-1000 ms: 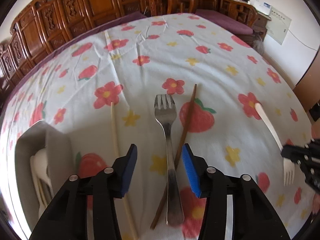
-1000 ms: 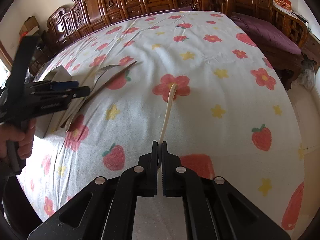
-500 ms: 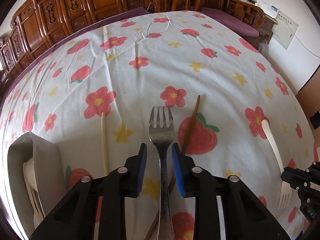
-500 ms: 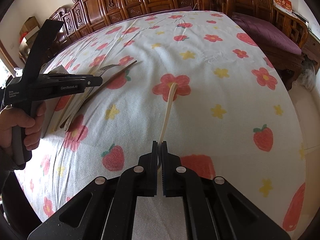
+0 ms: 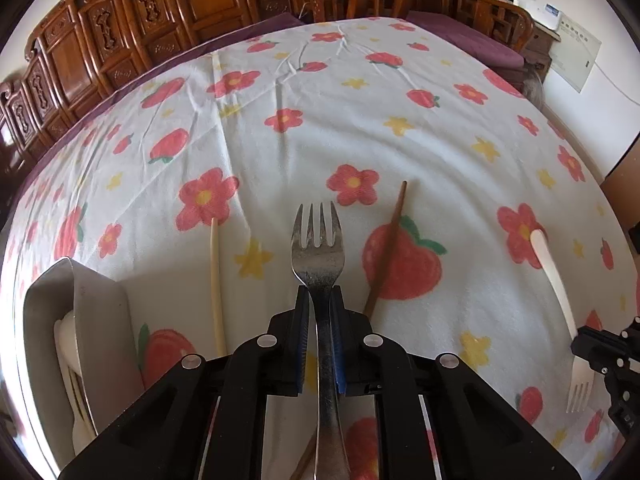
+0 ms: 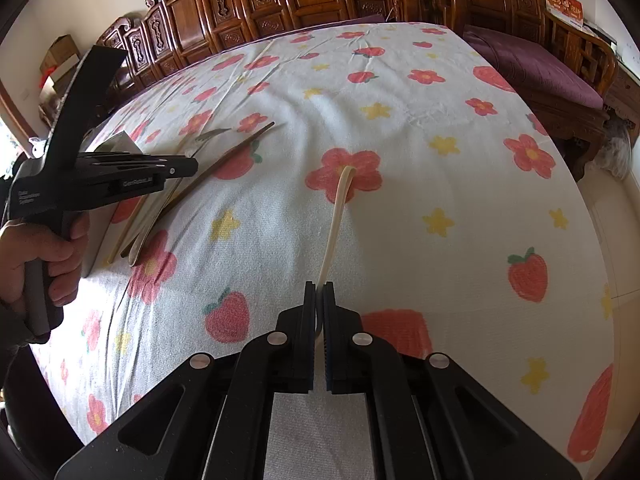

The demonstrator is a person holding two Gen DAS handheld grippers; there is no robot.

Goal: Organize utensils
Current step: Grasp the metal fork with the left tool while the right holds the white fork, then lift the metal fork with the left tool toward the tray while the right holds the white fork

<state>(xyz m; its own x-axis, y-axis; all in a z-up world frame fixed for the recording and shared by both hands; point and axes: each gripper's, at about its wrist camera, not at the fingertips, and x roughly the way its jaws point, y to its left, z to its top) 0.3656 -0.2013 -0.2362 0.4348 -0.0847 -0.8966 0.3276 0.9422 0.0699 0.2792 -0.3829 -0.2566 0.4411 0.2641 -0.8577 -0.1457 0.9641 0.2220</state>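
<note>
left gripper (image 5: pixel 319 300) jaws closing on metal fork (image 5: pixel 317 248) neck; right gripper (image 6: pixel 319 296) clamped on white plastic fork (image 6: pixel 335 220) handle.

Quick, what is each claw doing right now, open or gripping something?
Left claw: closing on the metal fork, its neck between the blue pads.
Right claw: shut on the white plastic fork, near its tine end.

hand-held gripper (image 5: pixel 319 300): black frame | blue pads | silver screws
</note>
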